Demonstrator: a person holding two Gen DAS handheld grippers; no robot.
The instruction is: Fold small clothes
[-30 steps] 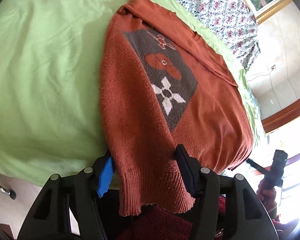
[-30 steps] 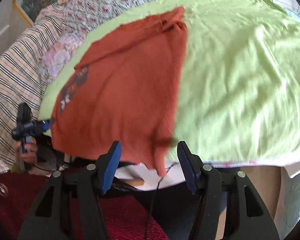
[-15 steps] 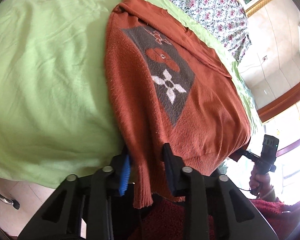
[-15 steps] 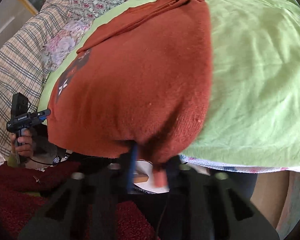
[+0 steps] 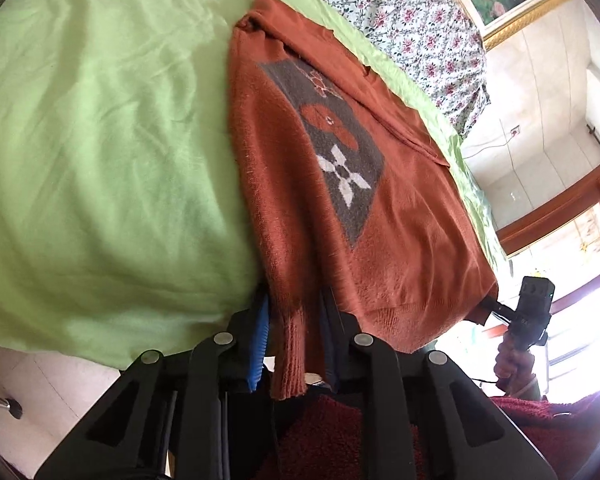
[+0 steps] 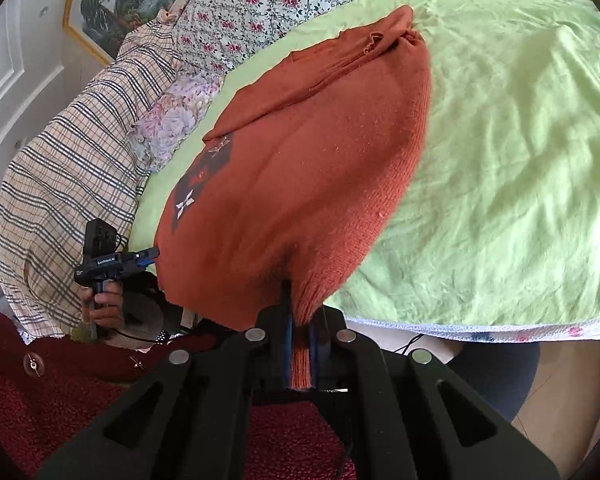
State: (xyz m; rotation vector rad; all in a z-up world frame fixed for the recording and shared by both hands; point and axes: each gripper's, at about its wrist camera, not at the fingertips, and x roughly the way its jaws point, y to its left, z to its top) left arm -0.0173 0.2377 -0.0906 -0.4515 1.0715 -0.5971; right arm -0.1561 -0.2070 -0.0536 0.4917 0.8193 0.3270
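Observation:
A small rust-orange knit sweater with a grey patch bearing a white flower lies on the green bed sheet, its ribbed hem hanging over the near edge. My left gripper is shut on the hem's left corner. In the right wrist view the sweater fills the middle, and my right gripper is shut on the hem's right corner. The left gripper also shows in the right wrist view, and the right gripper in the left wrist view.
The green sheet covers the bed. Floral bedding and a plaid pillow lie at the far side. A framed picture hangs on the wall. The person's dark red top is below.
Both grippers went from open around the hem to closed on it. Both moved closer in, and the sweater's near edge bunched up in the jaws.

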